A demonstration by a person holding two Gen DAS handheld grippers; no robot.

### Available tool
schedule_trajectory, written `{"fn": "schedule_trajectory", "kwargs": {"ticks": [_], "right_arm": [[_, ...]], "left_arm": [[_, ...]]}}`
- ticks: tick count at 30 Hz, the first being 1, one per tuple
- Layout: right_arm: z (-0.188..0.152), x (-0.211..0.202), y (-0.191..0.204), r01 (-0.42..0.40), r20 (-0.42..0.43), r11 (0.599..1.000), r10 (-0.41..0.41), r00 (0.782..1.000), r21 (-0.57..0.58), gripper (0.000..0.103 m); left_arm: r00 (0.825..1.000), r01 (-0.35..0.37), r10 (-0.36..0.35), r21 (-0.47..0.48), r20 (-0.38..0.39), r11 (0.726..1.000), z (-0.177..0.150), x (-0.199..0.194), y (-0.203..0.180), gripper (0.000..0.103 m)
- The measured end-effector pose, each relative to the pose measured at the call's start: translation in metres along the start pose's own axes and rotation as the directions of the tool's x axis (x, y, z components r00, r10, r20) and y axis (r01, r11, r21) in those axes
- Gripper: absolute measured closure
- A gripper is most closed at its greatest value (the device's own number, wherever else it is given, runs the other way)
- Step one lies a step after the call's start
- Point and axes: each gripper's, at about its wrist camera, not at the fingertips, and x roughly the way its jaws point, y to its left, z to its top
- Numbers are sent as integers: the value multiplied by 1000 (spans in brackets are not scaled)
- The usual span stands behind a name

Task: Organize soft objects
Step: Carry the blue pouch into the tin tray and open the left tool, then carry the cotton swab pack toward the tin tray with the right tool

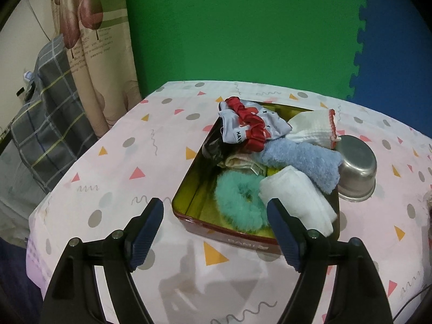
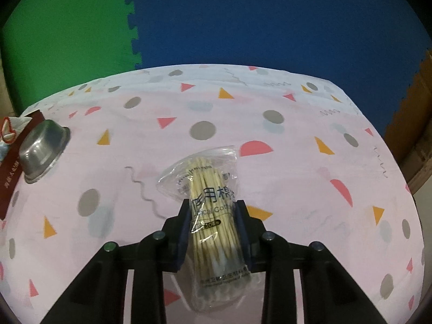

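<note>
Left gripper agape, empty; right gripper clamped on cotton-swab bag, lower print illegible.

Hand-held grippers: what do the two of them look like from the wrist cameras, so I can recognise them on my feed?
Both look alike. The left hand-held gripper has black angular plastic arms with cut-out slots, round silver pivot bolts on top, and two dark blue ribbed pads. The right hand-held gripper has the same black frame, silver bolts and dark blue pads. No cables, markings, sleeves or hands show.
</note>
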Motion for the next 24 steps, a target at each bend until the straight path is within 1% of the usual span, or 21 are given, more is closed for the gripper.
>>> {"fn": "schedule_trajectory", "kwargs": {"ticks": [6,12,19,24], "right_arm": [[3,-14,24,-36,8,999,36,999,-29,72],[7,-29,51,-81,26,995,83,996,-64,72],[13,-46,87,-152,35,982,157,987,-114,72],[17,-56,111,-201,38,969,208,977,-141,72]], "left_arm": [[1000,14,-14,-2,-8,1000,-3,-3,3,27],[1000,13,-13,-8,-6,1000,-6,-4,8,27],[1000,-3,3,6,-15,1000,-8,-3,9,26],[1000,0,0,5,-16,1000,-10,-5,11,26]]}}
